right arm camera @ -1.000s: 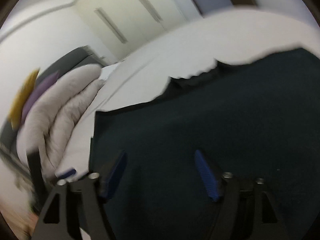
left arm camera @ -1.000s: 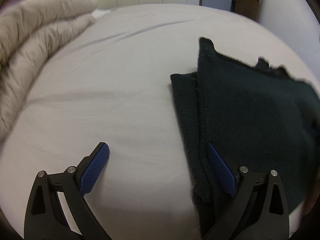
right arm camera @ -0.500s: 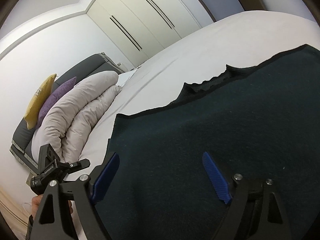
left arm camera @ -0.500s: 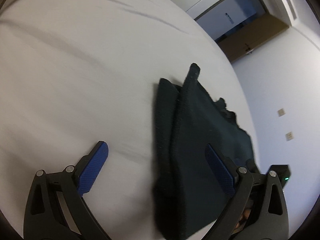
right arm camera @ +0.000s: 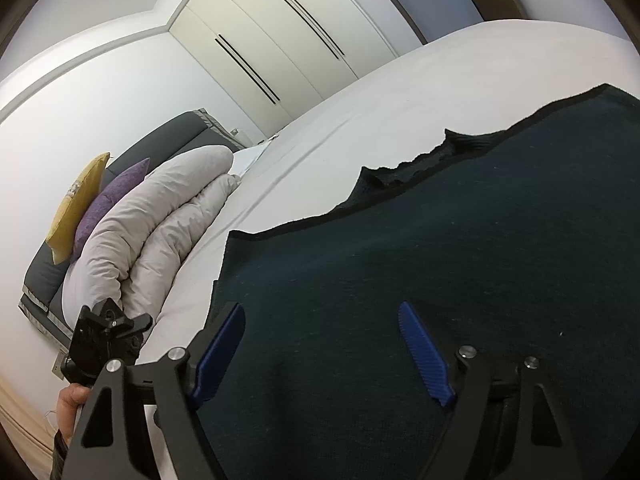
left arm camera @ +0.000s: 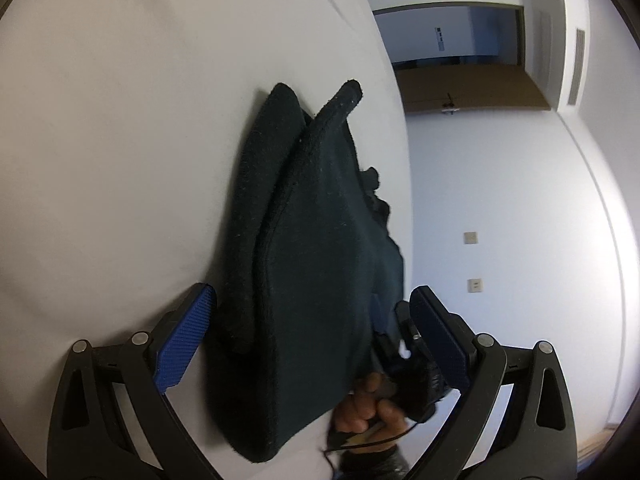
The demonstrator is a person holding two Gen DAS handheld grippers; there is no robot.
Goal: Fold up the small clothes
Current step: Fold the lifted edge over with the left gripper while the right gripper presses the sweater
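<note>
The dark knit garment [right arm camera: 440, 260] runs off the right wrist view's right and bottom edges, hiding the bed [right arm camera: 440, 92] beneath.

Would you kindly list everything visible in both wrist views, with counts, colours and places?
garment: one, dark green-black knit, folded in layers on the bed, between the pads of both claws
bed: one, white sheet, under the garment
duvet: one, pale grey, rolled at the head end
cushions: two, one yellow and one purple, behind the duvet
headboard: one, dark grey, against the wall
wardrobe: one, cream doors with dark slot handles, beyond the bed
door: one, brown wood, past the bed's edge
wall plates: two, beige, on the white wall
left claw: one, black with blue pads, open
right claw: one, black with blue pads, closing, pads not pressing the cloth
</note>
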